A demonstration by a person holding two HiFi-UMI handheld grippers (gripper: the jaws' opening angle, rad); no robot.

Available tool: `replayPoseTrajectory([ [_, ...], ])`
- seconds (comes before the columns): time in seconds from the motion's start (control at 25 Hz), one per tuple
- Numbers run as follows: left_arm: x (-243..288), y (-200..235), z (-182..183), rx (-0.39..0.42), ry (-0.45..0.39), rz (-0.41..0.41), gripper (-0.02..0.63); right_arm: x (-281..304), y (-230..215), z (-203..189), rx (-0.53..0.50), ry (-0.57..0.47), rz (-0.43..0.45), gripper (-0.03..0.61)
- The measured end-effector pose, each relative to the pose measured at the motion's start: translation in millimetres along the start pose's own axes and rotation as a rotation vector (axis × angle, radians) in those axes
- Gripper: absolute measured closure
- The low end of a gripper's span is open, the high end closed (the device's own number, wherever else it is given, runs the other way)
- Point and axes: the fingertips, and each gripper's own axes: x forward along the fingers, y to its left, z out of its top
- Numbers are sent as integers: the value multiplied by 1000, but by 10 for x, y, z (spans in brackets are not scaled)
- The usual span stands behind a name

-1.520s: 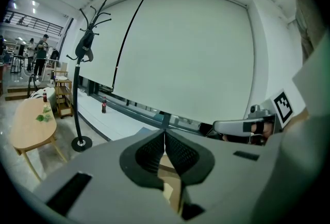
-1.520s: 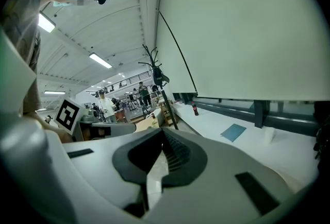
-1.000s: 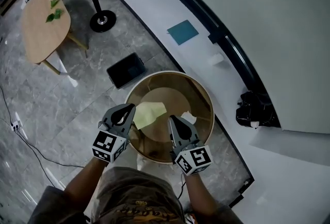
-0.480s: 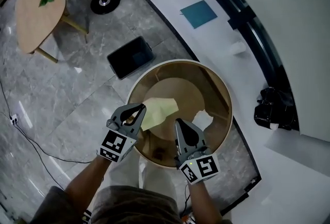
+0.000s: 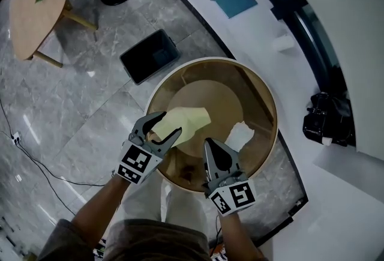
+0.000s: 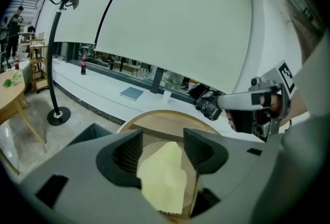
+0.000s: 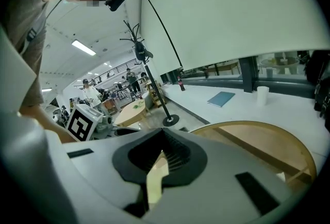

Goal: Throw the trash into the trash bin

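Grey marble floor spreads beneath the round wooden trash bin at frame centre. We hold our left gripper over its lower left rim; the jaws stand parted, having just been opening, with the yellow paper loose between them. Our right gripper, at lower centre, has its jaws pressed together. 1 white scrap shows inside the bin just beyond it.

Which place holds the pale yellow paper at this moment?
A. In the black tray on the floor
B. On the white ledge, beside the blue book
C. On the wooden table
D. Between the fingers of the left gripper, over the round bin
D: the left gripper view shows the pale yellow paper between the fingers of the left gripper, which have just been opening and stand apart, above the round bin.
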Motion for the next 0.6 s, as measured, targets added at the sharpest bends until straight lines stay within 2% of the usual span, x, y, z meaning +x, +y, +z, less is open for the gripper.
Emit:
replayPoseTrajectory([
  [0.08,55,-11,-25,2,9,2,317,6,-8,-30,12,4,-3,560],
  [0.2,154,-26,-103,22,42,8,280,9,-27,-64,32,7,-8,560],
  [0.4,359,-82,-314,68,116,-20,270,9,-92,-119,50,2,-24,560],
  [0.6,560,-71,-631,80,193,-27,270,10,-142,-186,63,9,-33,560],
])
